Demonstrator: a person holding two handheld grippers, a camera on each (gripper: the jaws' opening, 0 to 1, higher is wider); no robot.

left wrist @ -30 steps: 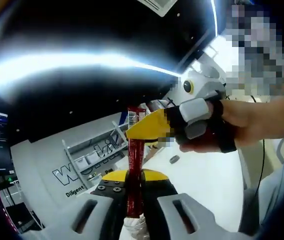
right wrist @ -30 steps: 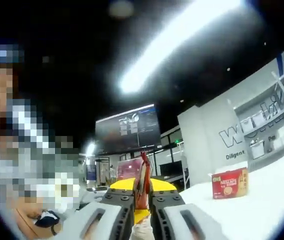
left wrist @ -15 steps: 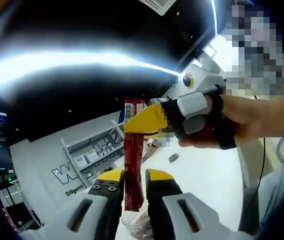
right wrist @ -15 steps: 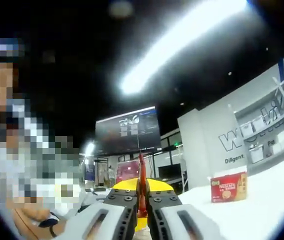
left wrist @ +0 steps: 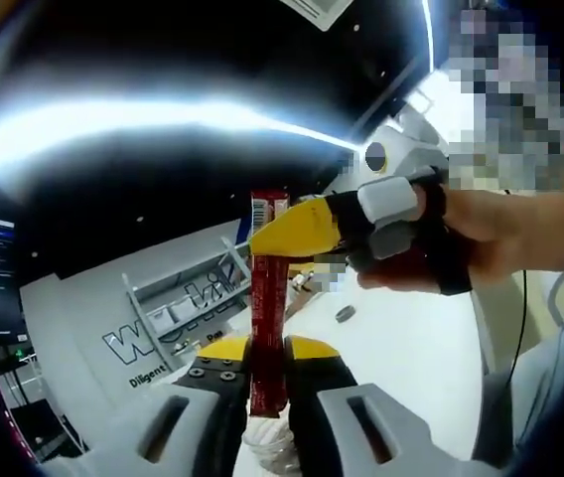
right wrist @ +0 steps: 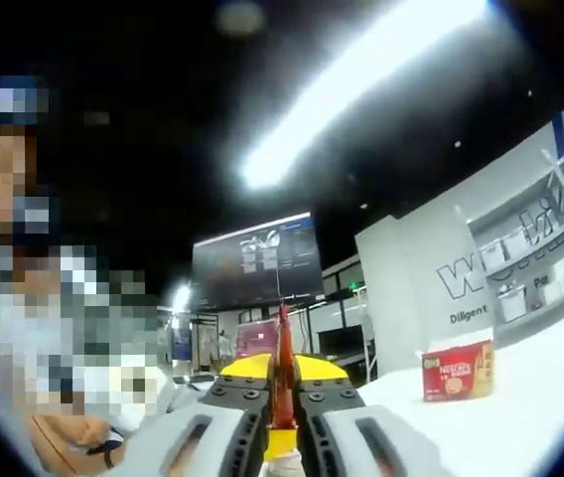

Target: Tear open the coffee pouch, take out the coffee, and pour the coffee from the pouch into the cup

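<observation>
Red pouch (left wrist: 265, 318) btwn both tongs

Left gripper (left wrist: 268, 370): yellow-tipped jaws standing close together, squeezed onto the lower part of a thin red coffee pouch (left wrist: 265, 328) that sticks straight up between them.

Right gripper (left wrist: 292, 231) reaching in from the right side, above the left jaws, its yellow tip pinching the top of the pouch. Held by a hand (left wrist: 491, 238) in a dark fingerless glove.

From its own view, right gripper (right wrist: 282, 383) jaws nearly together, tight on the pouch's thin red edge.
</observation>
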